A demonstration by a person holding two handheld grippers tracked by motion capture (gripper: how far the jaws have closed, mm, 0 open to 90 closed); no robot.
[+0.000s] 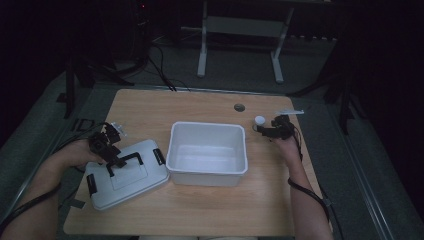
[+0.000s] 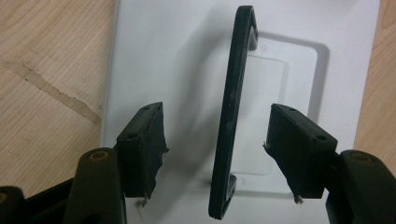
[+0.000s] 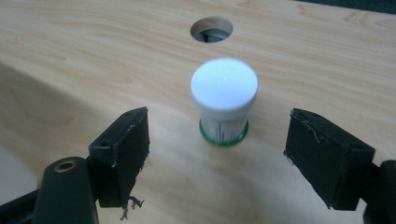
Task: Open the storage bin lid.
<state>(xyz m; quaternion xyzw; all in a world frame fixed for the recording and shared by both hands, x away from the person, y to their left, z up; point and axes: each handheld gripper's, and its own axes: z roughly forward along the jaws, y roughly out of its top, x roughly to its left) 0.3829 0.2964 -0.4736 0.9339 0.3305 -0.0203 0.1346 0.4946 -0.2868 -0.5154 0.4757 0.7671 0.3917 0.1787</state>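
Straddling the black handle point(image 2: 231, 116) of the grey lid point(image 1: 127, 175) at the table's point(image 1: 210, 210) eight o'clock, the left gripper point(image 1: 111, 156) stood part-open, pads clear. The right gripper point(image 1: 264, 131), jaws wide, faced a white jar point(image 3: 224, 100) at two o'clock, untouched.

I am working at a pale wooden bench point(image 1: 210, 210) with a round cable hole point(image 1: 239, 107). Grey floor point(image 1: 235, 75) is lying dim around it; a white frame point(image 1: 240, 30) is standing behind in darkness.
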